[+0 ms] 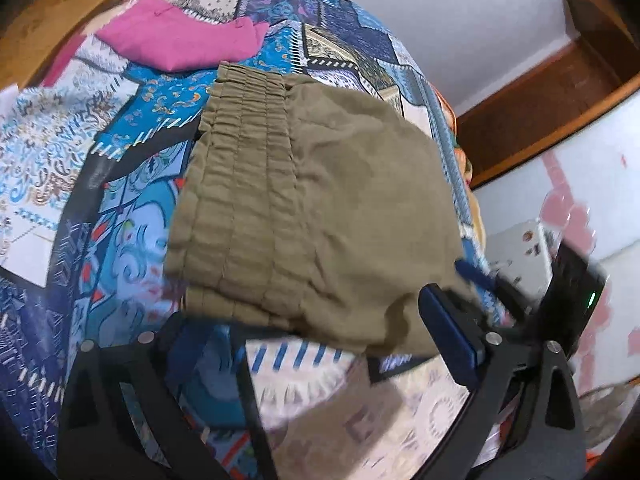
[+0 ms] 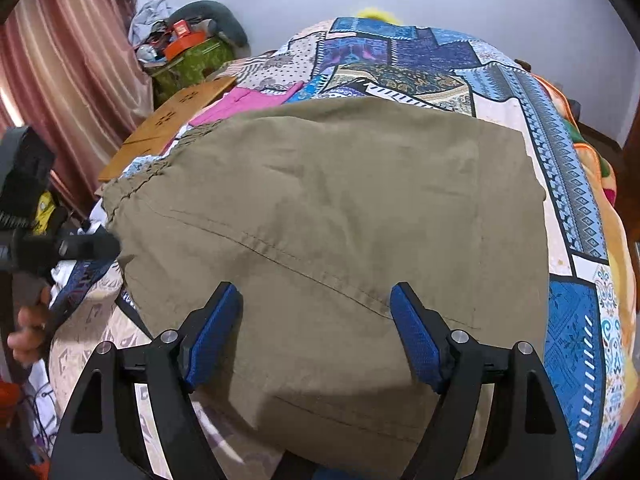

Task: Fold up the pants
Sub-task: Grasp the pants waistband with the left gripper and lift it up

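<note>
We hover both tools over the khaki pants (image 2: 320, 216), lying folded on the bed (image 2: 576, 320): right tool (image 2: 316, 320) wide, left tool (image 1: 320, 344) wide. Next likely: one more fold.

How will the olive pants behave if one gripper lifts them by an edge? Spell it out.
The olive pants look like thin woven cloth, creased and lying flat on the bedspread, so they would likely droop and unfold. The gathered elastic waistband is thicker, probably easier to pinch. They seem light.
</note>
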A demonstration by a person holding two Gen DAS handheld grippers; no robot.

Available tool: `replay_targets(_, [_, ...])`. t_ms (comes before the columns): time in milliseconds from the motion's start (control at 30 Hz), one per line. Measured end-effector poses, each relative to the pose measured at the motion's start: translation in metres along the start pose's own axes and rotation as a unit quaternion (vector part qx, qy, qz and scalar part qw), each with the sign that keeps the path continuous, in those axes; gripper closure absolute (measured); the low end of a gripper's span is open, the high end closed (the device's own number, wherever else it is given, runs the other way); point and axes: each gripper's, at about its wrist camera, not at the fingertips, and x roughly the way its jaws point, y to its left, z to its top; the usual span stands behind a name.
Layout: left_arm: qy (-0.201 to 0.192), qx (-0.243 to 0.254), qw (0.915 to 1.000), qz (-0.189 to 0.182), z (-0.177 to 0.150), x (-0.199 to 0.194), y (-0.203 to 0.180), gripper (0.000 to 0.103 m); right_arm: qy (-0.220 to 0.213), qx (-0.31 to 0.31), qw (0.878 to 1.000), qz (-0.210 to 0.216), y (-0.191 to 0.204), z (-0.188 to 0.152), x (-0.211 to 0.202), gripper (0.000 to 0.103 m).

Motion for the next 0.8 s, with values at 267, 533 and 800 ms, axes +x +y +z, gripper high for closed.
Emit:
replay_targets(267, [-0.008, -0.071, 0.9974, -0.009, 0.029, 0.004, 0.019, 0.045, -0.006, 0.004, 1.0, 0.01, 0.0, -0.004, -0.002, 0.027])
replay_targets(533, [-0.069, 0.023, 0.991, 0.113, 0.019, -0.011, -0.005, 0.068, -0.009, 0.014, 1.0, 0.013, -0.002, -0.007, -0.006, 0.027])
replay_targets(800, [-0.123, 0.069, 0.9551, 0.261, -0.001, -0.052, 0.006, 0.07, -0.004, 0.016, 1.0, 0.013, 0.0, -0.018, -0.022, 0.027])
